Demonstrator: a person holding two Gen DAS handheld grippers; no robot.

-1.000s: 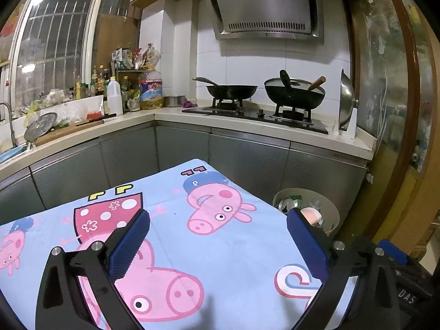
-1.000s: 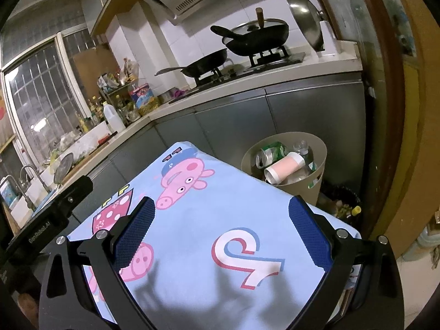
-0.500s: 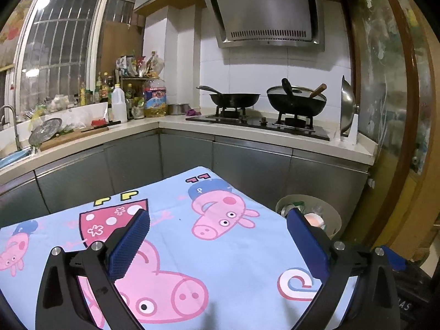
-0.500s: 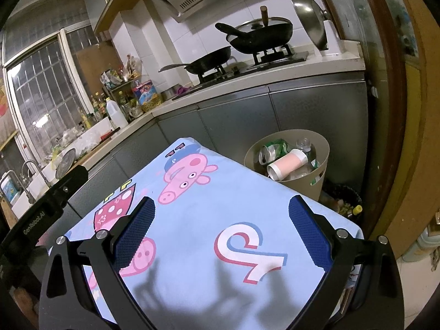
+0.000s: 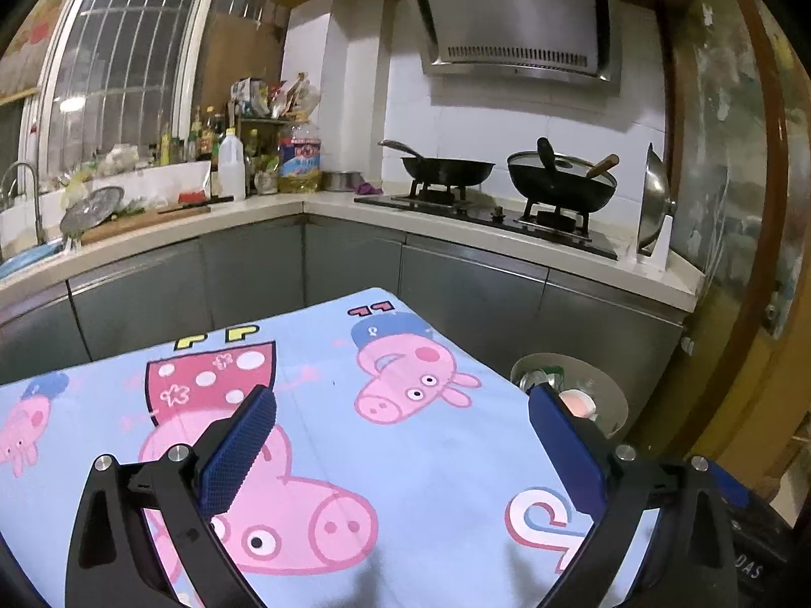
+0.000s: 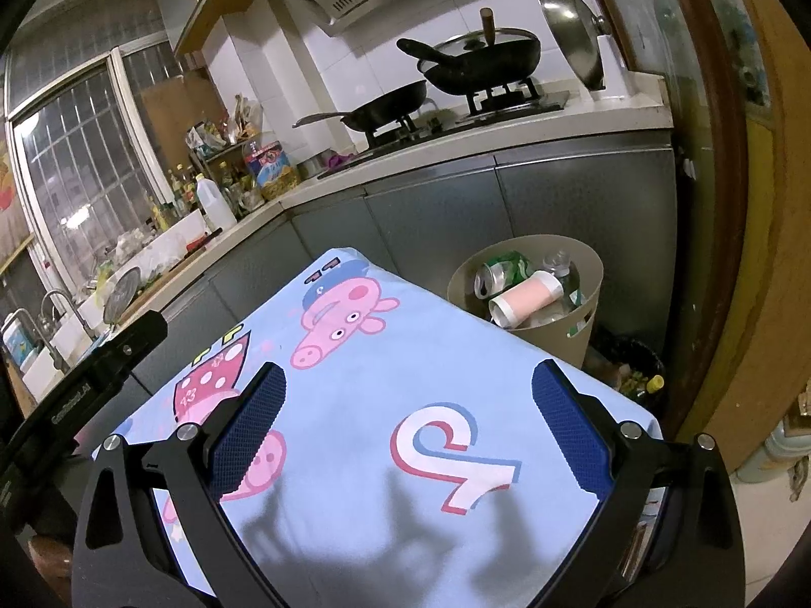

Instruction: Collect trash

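Note:
A beige trash bin [image 6: 583, 324] stands on the floor past the table's far right corner. It holds a pink paper cup [image 6: 527, 299], a green can [image 6: 502, 268] and a clear bottle [image 6: 557, 263]. In the left wrist view the bin [image 5: 608, 395] shows partly behind the right finger. My left gripper [image 5: 403, 415] hangs open over the light blue cartoon-pig tablecloth [image 5: 324, 395], nothing between its blue pads. My right gripper [image 6: 408, 395] is open too, above the same cloth [image 6: 365, 405], empty. The left gripper's black body [image 6: 101, 370] shows at the left of the right wrist view.
An L-shaped counter [image 5: 507, 238] with grey cabinets runs behind the table. On it are a stove with two black pans [image 5: 557, 187], bottles [image 5: 230, 164] and a sink [image 5: 30, 248]. A brown door frame [image 6: 730, 202] stands at the right. Small items lie on the floor beside the bin [image 6: 633, 375].
Both cameras tilted slightly upward and back; the bin sits a little lower in the views. Both grippers stayed open and empty.

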